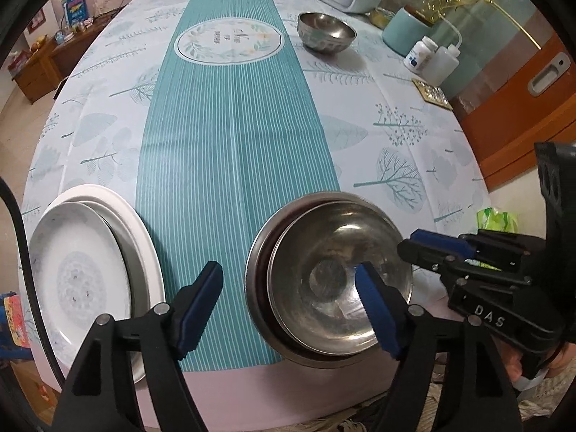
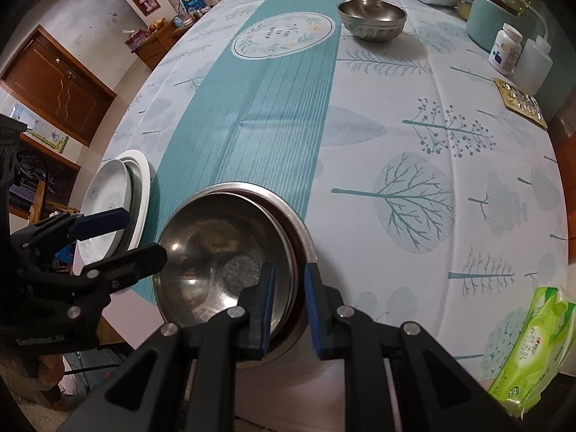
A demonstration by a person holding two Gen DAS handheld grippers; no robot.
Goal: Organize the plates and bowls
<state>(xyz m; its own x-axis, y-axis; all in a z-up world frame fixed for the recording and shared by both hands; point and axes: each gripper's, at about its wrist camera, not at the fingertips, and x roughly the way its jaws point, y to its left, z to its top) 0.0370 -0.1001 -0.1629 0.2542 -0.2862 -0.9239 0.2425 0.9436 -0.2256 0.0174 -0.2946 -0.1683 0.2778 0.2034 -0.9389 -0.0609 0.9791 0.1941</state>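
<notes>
Two steel bowls (image 1: 334, 280) sit nested near the table's front edge, the inner one tilted off-centre. My left gripper (image 1: 288, 309) hovers above them, open, one blue pad over the inner bowl, the other over the teal runner, nothing gripped. My right gripper (image 2: 291, 309) straddles the nested bowls' (image 2: 223, 252) right rim, one pad inside, one outside, shut on it. It also shows in the left wrist view as the right gripper (image 1: 408, 243). A stack of white plates (image 1: 82, 280) lies left of the bowls. A third steel bowl (image 1: 325, 32) stands far back.
The table (image 2: 396, 126) has a leaf-print cloth and a teal runner. At its right edge stand a pill bottle (image 2: 505, 50), a white squeeze bottle (image 2: 532, 68), a teal canister (image 2: 489, 18) and a blister-pack tray (image 2: 522, 102). A green tissue pack (image 2: 532, 349) lies front right.
</notes>
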